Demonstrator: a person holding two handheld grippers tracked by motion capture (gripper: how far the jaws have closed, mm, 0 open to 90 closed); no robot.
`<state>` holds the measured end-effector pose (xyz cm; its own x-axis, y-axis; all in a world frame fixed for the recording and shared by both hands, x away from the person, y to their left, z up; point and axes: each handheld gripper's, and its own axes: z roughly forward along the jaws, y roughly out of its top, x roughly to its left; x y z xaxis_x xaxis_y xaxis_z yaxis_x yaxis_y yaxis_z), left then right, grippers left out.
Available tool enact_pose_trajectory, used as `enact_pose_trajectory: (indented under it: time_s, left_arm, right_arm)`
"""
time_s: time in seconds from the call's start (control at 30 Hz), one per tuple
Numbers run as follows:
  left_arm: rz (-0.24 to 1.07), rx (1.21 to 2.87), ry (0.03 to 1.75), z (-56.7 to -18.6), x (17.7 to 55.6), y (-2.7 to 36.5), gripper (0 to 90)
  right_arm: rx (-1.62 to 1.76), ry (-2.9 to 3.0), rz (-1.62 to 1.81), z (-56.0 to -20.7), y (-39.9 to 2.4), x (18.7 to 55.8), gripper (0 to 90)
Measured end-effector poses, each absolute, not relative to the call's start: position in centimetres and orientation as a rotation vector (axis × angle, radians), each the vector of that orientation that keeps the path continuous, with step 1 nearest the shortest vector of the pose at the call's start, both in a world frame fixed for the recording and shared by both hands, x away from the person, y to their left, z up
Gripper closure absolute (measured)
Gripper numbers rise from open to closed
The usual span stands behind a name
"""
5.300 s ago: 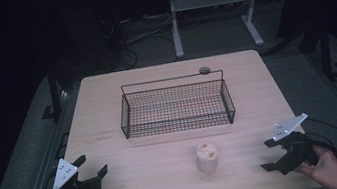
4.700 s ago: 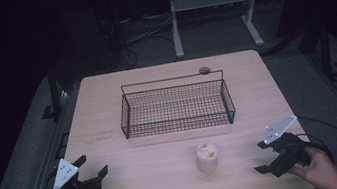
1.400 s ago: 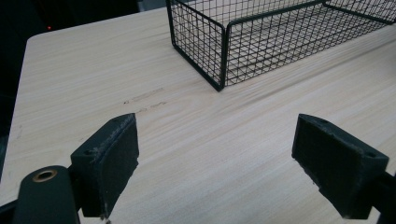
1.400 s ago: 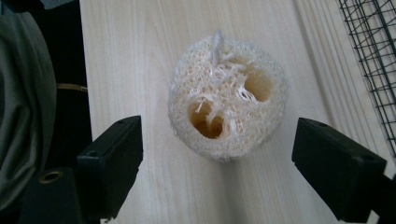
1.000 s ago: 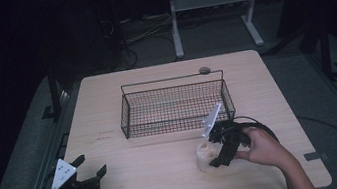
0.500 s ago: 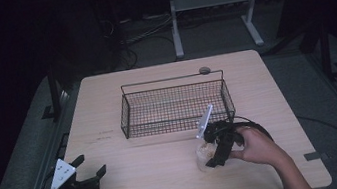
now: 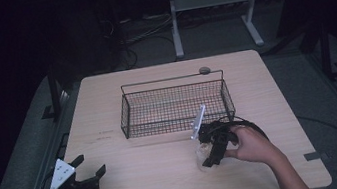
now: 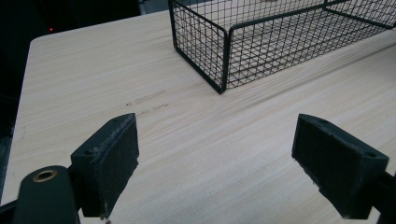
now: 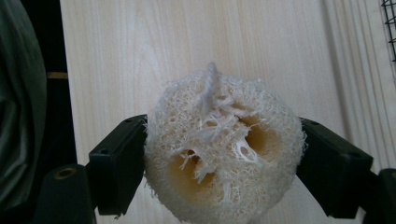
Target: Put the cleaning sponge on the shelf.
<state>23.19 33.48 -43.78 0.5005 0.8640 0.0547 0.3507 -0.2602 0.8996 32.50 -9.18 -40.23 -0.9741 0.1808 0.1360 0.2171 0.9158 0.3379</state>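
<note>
A pale, fibrous loofah sponge [image 9: 223, 140] stands on the wooden table [image 7: 108, 108], in front of the basket's right end. My right gripper [image 9: 224, 172] comes down over it with its jaws wide, one at each side, and the pads touch its flanks. The high view has the right gripper [image 7: 204, 154] held by a hand, with the loofah [image 7: 199, 160] mostly covered. At the table's front left corner my left gripper [image 7: 90, 165] rests open, and nothing lies between the jaws of the left gripper [image 8: 215, 163].
A black wire basket [image 7: 175, 121] stands empty at the table's middle, and its corner [image 8: 224, 60] is ahead of the left gripper. A small round grey object [image 7: 204, 70] lies behind the basket. Cables trail over the dark floor beyond the table.
My right gripper has travelled from the table's front right corner leftward to the loofah and now straddles it. The left gripper has stayed where it was.
</note>
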Motion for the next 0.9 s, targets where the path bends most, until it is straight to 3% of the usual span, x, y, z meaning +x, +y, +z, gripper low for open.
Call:
enact_pose_trajectory:
  time_s: [0.17, 0.9]
  left_arm:
    - [0.706, 1.830, 1.014, -43.77, 23.19, 33.51, 13.9]
    - [0.708, 1.828, 1.016, -43.74, 23.19, 33.59, 14.0]
  right_arm:
    - [-0.308, -2.971, -0.534, -40.40, -9.14, 32.60, 26.3]
    - [-0.294, -2.973, -0.550, -39.59, -9.20, 32.72, 26.7]
